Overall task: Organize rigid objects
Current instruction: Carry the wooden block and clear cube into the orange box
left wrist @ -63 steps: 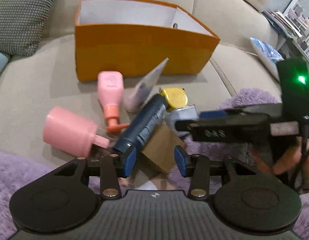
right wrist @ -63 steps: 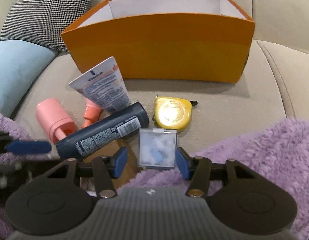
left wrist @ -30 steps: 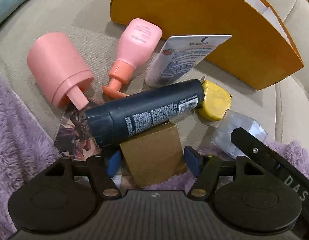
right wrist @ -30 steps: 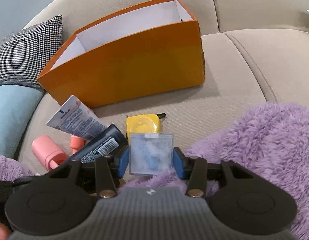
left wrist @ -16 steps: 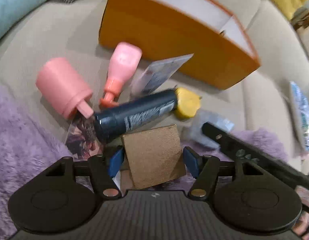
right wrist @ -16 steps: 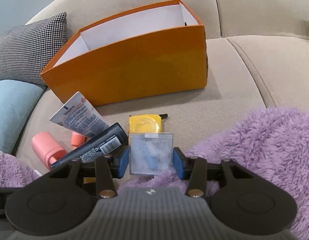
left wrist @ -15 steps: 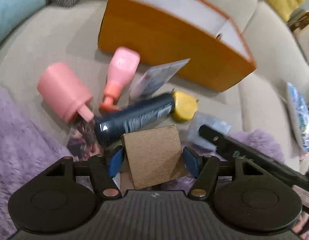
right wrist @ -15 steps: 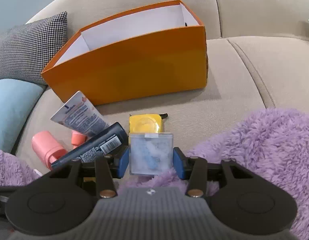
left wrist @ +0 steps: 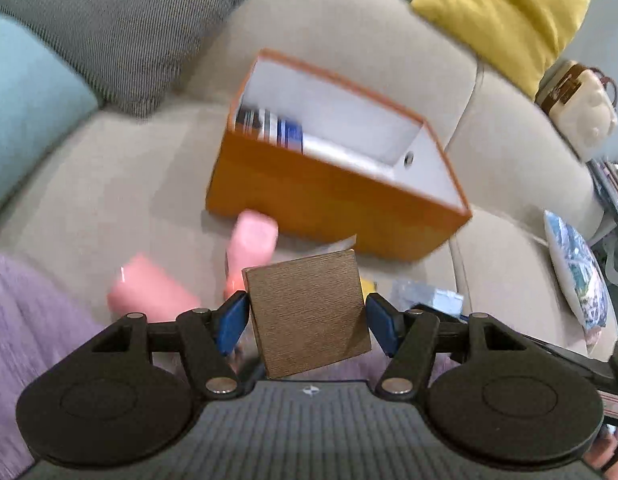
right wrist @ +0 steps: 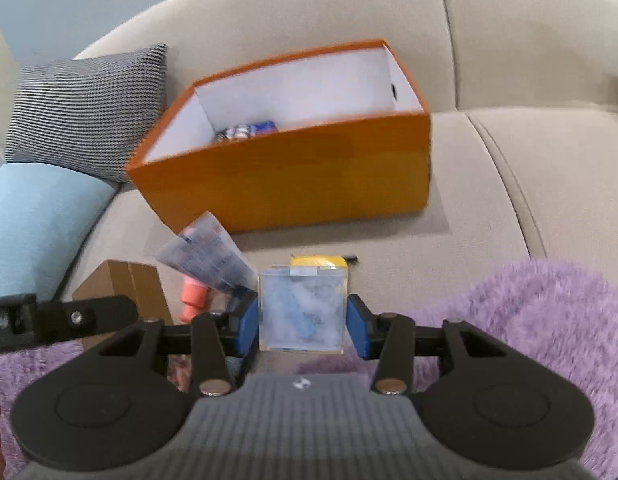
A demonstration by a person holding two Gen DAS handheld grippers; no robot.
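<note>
My left gripper (left wrist: 307,320) is shut on a brown cardboard box (left wrist: 307,312) and holds it above the sofa, in front of the orange box (left wrist: 333,196). My right gripper (right wrist: 301,320) is shut on a clear plastic box (right wrist: 301,308) with blue and white contents, also lifted. The orange box (right wrist: 293,176) is open on top and holds a blue-striped item (right wrist: 245,131) at its left end. On the seat lie a pink bottle (left wrist: 251,240), a pink cap-shaped container (left wrist: 149,292), a white tube (right wrist: 207,256) and a yellow tape measure (right wrist: 319,261).
A houndstooth cushion (right wrist: 85,108) and a light blue cushion (right wrist: 33,220) lie to the left. A purple fluffy blanket (right wrist: 529,320) covers the seat front. A yellow cushion (left wrist: 497,12) and a white bag (left wrist: 577,108) sit on the far right.
Both grippers have risen with their boxes. The orange box's inside now shows from above, and the pile on the seat has dropped lower in both views.
</note>
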